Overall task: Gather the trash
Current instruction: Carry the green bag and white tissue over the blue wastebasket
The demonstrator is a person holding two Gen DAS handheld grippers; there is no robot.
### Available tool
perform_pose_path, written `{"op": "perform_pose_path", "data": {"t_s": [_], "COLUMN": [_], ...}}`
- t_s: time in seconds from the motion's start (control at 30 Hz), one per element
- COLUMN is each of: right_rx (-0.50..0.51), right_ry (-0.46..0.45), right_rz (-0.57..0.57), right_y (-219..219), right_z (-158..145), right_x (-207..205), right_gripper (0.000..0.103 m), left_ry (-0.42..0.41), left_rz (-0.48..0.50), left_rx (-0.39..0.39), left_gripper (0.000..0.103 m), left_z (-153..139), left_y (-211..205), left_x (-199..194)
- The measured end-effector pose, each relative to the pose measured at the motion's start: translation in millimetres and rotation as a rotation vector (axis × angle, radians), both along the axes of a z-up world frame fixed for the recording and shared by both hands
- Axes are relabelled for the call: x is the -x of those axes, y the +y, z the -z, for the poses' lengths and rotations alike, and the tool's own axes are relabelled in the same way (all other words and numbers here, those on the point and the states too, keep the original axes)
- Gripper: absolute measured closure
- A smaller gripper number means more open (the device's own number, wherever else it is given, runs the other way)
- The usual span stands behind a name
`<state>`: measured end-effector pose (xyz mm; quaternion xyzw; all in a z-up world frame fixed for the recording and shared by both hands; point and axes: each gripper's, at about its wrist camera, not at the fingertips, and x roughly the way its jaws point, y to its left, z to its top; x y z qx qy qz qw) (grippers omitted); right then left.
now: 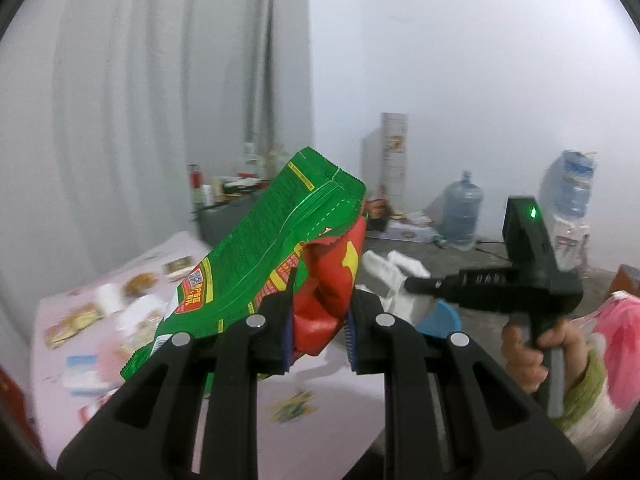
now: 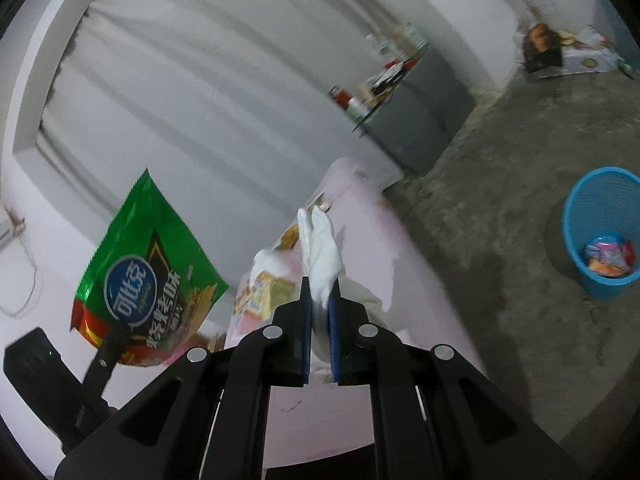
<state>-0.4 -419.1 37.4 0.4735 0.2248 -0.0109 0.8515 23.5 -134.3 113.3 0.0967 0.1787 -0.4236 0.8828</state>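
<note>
The left claw (image 1: 318, 320) pinches only a crumpled corner of the green-and-red snack bag (image 1: 276, 248), the right claw (image 2: 320, 320) nips a white tissue (image 2: 322, 252), and either could slip before reaching the blue bin (image 2: 600, 272) at three o'clock on the floor.

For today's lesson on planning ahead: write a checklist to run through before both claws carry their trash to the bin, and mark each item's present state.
1. Left claw clamped on the green snack bag: ok.
2. Right claw clamped on the white tissue: ok.
3. Blue bin upright on the floor: ok.
4. Room left in the bin: ok, wrappers cover only its bottom.
5. Table cleared of trash: not ok, wrappers remain.
</note>
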Motion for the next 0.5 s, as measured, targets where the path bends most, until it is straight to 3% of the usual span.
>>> {"op": "perform_pose_path", "data": {"t_s": [0.27,0.5], "right_rx": [-0.055,-0.105], "right_ry": [0.062,0.183], "right_rz": [0.217,0.407], "right_y": [-71,-135], "right_z": [40,100], "right_x": [44,64], "right_gripper": [0.095,0.095], "left_ry": [0.181,0.384], "left_rz": [0.241,0.379], "left_rx": [0.001,-0.059], "left_gripper": [0.085,0.085], "left_z": [15,72], "left_y": [-127,-267], "left_x": [-42,-79]}}
